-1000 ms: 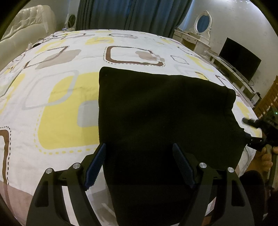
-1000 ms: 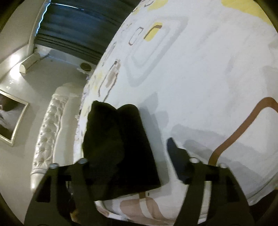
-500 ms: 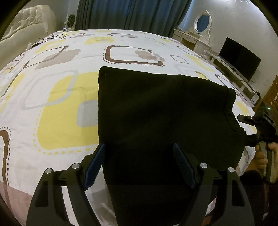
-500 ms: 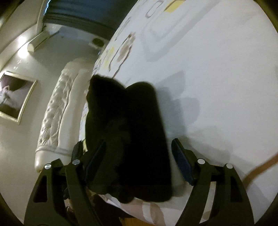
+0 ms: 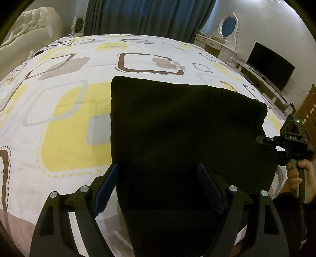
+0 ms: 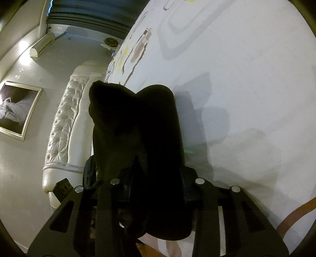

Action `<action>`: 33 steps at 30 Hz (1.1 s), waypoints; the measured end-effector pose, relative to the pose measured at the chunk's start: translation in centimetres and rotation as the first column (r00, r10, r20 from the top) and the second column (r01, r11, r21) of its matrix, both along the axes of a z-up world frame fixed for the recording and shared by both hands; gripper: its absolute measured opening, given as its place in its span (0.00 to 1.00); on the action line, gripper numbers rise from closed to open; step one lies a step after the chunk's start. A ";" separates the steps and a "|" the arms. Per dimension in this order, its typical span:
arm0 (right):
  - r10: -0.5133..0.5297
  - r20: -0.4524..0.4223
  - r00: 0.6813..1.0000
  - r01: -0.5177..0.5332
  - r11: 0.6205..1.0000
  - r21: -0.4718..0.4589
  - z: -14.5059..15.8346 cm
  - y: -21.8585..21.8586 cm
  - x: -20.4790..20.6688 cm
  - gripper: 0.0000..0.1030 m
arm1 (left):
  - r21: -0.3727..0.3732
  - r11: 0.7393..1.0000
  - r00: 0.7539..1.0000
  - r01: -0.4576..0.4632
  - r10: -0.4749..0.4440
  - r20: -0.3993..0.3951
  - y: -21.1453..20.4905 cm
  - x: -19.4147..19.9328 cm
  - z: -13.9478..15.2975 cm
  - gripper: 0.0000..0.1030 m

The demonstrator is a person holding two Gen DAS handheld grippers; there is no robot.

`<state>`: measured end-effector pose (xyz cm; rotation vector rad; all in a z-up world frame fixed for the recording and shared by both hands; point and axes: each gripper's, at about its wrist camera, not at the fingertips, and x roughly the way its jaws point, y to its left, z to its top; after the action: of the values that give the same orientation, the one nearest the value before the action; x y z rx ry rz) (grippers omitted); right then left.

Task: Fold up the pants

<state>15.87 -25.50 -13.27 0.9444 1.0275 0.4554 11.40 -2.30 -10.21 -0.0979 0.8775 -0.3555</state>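
Observation:
The black pants (image 5: 177,128) lie folded in a broad rectangle on the patterned bed cover (image 5: 59,98), their near end hanging over the bed's front edge. My left gripper (image 5: 158,185) is open, its blue-padded fingers (image 5: 106,185) straddling the near part of the cloth without pinching it. My right gripper (image 5: 276,144) is at the pants' right edge, held by a hand. In the right wrist view the right gripper (image 6: 158,178) is shut on the pants' edge (image 6: 138,128), and the cloth hides its fingertips.
A white tufted headboard (image 6: 65,118) stands at the left of the bed. Blue curtains (image 5: 148,17) hang behind it. A dresser with an oval mirror (image 5: 227,27) and a dark TV (image 5: 270,65) line the right wall.
My right gripper moved in onto the pants' right edge and closed on the cloth. The left gripper stayed open in place over the near end.

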 end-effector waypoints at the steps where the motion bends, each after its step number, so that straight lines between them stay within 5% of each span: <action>1: -0.002 -0.001 1.000 0.002 1.000 0.001 0.0 0.1 0.0 0.33 | 0.002 1.000 1.000 0.001 -0.001 0.000 0.0 -0.1 0.1 0.78; 12: -0.011 -0.001 1.000 0.011 1.000 -0.005 0.5 0.2 -0.4 0.34 | 0.049 0.998 1.000 -0.025 0.025 0.012 2.7 0.3 1.2 0.82; 33: -0.026 -0.023 0.999 0.025 0.999 -0.040 0.3 0.5 0.3 0.39 | -0.111 0.993 0.990 0.045 -0.059 -0.128 6.2 3.2 0.3 0.84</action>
<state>16.19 -25.03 -12.93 0.9288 1.0411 0.4024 14.63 3.85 -9.87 -0.2008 0.9916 -0.4493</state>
